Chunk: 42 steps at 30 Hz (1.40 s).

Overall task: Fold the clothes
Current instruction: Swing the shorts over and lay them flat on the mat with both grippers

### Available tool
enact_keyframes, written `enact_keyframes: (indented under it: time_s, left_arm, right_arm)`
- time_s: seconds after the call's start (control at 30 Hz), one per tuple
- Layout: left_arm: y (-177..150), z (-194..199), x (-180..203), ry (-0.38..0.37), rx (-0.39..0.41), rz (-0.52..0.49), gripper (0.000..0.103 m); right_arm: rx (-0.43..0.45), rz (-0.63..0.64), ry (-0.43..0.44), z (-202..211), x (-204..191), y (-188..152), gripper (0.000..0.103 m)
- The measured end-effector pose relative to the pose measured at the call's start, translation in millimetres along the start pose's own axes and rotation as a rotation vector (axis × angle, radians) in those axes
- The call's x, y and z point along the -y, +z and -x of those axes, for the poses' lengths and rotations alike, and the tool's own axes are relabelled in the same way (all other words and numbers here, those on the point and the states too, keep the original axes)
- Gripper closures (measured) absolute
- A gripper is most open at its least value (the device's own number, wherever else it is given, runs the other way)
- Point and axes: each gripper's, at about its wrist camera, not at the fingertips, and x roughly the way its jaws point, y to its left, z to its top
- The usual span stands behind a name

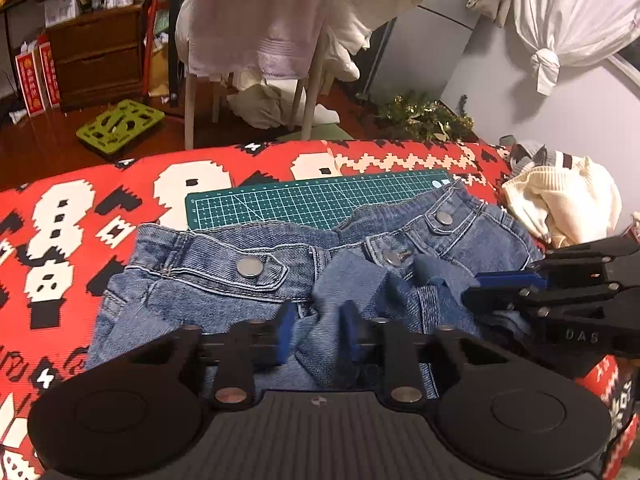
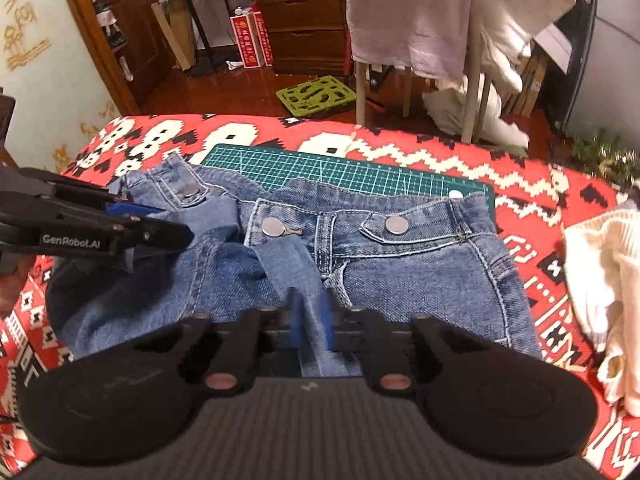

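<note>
Left wrist view: a pair of blue denim jeans [image 1: 224,280] is seen spread, waistband away from the cameras, on a red patterned cloth [image 1: 60,240], the waistband overlapping a green cutting mat [image 1: 304,200]. A raised fold of denim is caught between the blue pads of the left gripper [image 1: 316,332], though a visible gap is left on either side of the cloth, so a firm pinch cannot be confirmed. The right gripper [image 1: 492,292] is shown entering from the right, its fingers close together over the fabric near the fly; whether denim is clamped there cannot be told from this angle.

Right wrist view: a narrow strip of denim is seen running up between the right gripper's pads [image 2: 328,320], which are drawn nearly together around it. The left gripper [image 2: 160,224] is seen low over the garment's left side.

The denim is judged thick, fairly heavy and soft but not slippery; creases should be kept once pressed. Metal buttons [image 2: 396,225] and the seamed waistband are judged stiffer, so hold is best taken at hems, side seams or waistband corners. A cream knitted garment [image 2: 600,280] is left bunched beside the jeans.
</note>
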Motion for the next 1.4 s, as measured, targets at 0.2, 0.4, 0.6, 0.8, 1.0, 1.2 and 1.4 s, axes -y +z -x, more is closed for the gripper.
enact_keyframes:
  time_s: [0.2, 0.4, 0.6, 0.8, 1.0, 1.2, 1.4]
  left_arm:
    - [-11, 42, 3, -0.024, 0.075, 0.023, 0.093]
    - [-44, 103, 25, -0.046, 0.132, 0.009, 0.094]
    - [-111, 143, 54, -0.063, 0.128, -0.012, 0.094]
    - [-179, 148, 70, -0.062, 0.075, 0.054, 0.094]
    - [-220, 144, 71, -0.050, 0.063, 0.159, 0.093]
    - [-241, 151, 76, -0.033, 0.081, 0.189, 0.082]
    - [-252, 165, 75, -0.045, 0.113, 0.227, 0.071]
  right_arm:
    - [0.087, 0.018, 0.017, 44, -12, -11, 0.099]
    - [0.150, 0.062, 0.041, 106, -39, -39, 0.099]
    - [0.158, 0.084, 0.055, 149, -67, -102, 0.099]
    - [0.136, 0.053, 0.032, 154, -83, -161, 0.098]
    - [0.118, 0.009, 0.005, 148, -94, -207, 0.095]
    - [0.136, -0.045, 0.004, 157, -99, -230, 0.091]
    - [0.166, -0.100, 0.012, 172, -102, -241, 0.081]
